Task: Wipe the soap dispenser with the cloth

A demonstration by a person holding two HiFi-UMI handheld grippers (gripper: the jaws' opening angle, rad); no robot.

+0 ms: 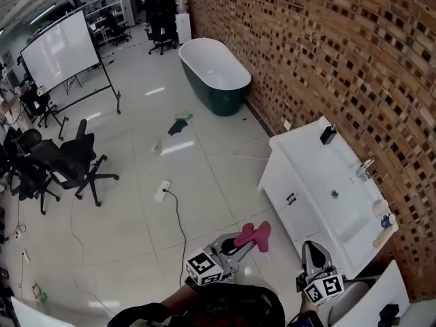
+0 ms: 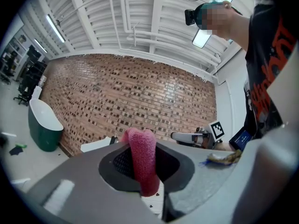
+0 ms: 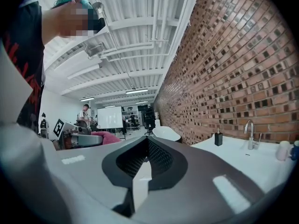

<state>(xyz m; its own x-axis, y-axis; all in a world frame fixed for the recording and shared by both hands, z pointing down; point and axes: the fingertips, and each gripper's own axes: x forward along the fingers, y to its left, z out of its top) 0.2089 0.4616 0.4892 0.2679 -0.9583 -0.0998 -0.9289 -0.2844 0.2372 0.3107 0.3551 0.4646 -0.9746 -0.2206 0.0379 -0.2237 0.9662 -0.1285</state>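
Brick wall: fills the head view from 12 to 4 o'clock.
Floor: pale tiles, with a cable lying across them.
Projection screen: on a stand at 10 o'clock.
Bathtub: dark green outside and white inside, at 12 o'clock along the wall.
Table: white vanity against the wall at 4 o'clock, with a basin sunk in its top and a faucet on the wall side.
Left tongs: at 6 o'clock, clamped on the cloth.
Right tongs: at 5 o'clock, jaws together with nothing between them.
Cloth: pink, pinched upright between the left jaws, its ends sticking out past them.
Soap dispenser: dark, upright on the table's far end by the wall, at 12 o'clock from the right tongs and 1 o'clock from the cloth, well apart from both.
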